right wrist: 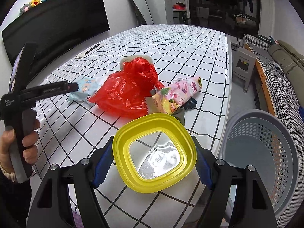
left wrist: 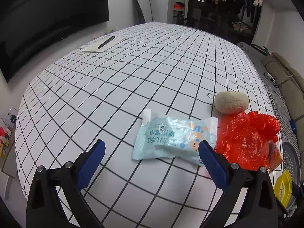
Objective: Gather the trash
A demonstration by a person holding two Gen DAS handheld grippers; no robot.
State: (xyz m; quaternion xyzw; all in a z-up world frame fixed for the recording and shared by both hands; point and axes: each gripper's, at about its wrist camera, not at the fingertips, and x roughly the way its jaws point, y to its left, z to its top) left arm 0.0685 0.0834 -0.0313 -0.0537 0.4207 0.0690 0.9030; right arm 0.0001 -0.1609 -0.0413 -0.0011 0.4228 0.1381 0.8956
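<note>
My right gripper (right wrist: 153, 157) is shut on a yellow plastic cup (right wrist: 154, 152) with a foil bottom, held above the table's near right edge beside the grey perforated bin (right wrist: 266, 161). My left gripper (left wrist: 152, 152) is open and empty, its right finger close to a light blue wipes packet (left wrist: 171, 140) lying flat; the gripper also shows in the right wrist view (right wrist: 73, 87). A crumpled red plastic bag (left wrist: 247, 140) lies right of the packet. A pink snack wrapper (right wrist: 188, 91) and a yellow snack wrapper (right wrist: 163, 104) lie beside the red bag (right wrist: 129, 93).
A beige plush pouch (left wrist: 231, 102) sits behind the red bag. A pen (left wrist: 106, 41) on papers lies at the far left of the checked tablecloth (left wrist: 114, 95). A black TV (left wrist: 47, 15) lines the left wall. A grey stool (right wrist: 244, 64) and a sofa (right wrist: 281, 60) stand to the right.
</note>
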